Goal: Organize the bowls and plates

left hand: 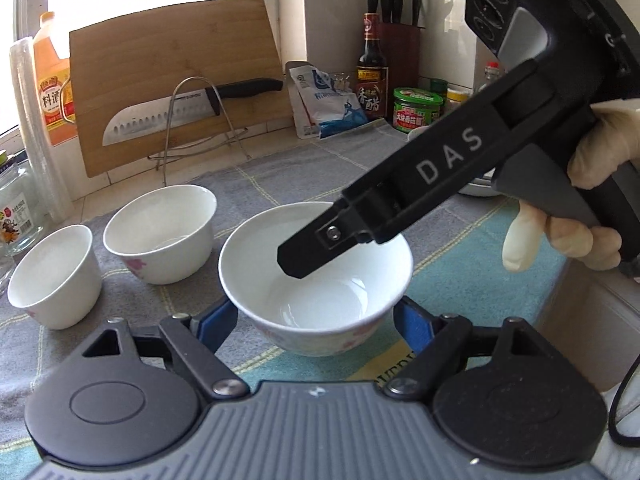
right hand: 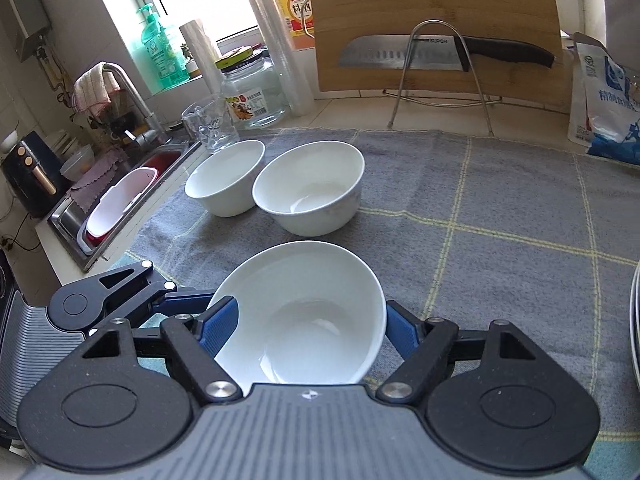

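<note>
Low in the left wrist view, the left gripper [left hand: 316, 320] clamps a white bowl [left hand: 316, 276]; the right gripper [right hand: 306, 330] brackets it too, jaws easing apart; two more bowls [right hand: 310, 188] sit beyond on the grey cloth [right hand: 500, 200]; a cutting board [right hand: 436, 12] stands farthest.

We see daylight pouring from the window [right hand: 192, 4], blown out to white in both views; soft shadows fall toward us under the bowls [right hand: 310, 190]; glare glints inside them; fisheye bending curves the cutting board [right hand: 436, 20] near the edges; focus stays sharp.
</note>
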{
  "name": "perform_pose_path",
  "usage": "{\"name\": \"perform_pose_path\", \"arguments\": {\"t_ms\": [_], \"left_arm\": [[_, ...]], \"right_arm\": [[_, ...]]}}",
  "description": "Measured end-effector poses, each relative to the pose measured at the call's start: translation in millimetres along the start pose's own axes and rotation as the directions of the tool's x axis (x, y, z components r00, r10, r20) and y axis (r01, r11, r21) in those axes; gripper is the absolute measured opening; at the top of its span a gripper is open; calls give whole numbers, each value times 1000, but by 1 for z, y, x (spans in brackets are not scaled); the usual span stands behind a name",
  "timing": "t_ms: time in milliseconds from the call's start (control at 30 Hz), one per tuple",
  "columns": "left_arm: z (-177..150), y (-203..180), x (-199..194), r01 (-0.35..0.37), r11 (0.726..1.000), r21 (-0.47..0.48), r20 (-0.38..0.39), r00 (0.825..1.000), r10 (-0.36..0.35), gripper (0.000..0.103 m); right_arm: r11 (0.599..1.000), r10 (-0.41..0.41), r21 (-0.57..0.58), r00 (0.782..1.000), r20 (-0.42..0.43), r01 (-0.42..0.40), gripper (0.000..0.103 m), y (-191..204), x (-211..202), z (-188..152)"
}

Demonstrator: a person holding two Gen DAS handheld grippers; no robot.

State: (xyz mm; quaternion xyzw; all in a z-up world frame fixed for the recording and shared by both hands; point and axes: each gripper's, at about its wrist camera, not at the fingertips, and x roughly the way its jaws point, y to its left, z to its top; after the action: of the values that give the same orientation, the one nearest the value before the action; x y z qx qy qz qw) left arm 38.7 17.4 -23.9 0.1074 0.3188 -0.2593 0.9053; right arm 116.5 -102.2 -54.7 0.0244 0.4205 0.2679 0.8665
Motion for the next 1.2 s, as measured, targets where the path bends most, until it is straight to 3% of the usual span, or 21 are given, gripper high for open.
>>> {"name": "perform_pose_path", "arguments": {"t_ms": [700,800,867,1000,1200], "left_arm": [[-4,-15,14,71,997,-12,-51,996,-71,85],[-4,-15,15,77,997,-16,-49,996,-77,89],[-4,-14,14,82,996,-22,-50,995,-83,97],[-9,-7,6,88,995,-51,-42,995,-90,97],[-11,11,-9,40,994,-103,-21,999,-42,98]], "right_arm": [[999,-18,40,999,-43,20,83,-20,-3,-16],[999,-4,41,999,-43,6,88,-21,-2,-15],[999,1,40,999,-43,1,102,-20,-1,-14],[1000,-6,10,1000,-26,6,103,-15,-5,-11],[1000,-7,-27,1000,-24,7,103,-11,-5,-1]]}}
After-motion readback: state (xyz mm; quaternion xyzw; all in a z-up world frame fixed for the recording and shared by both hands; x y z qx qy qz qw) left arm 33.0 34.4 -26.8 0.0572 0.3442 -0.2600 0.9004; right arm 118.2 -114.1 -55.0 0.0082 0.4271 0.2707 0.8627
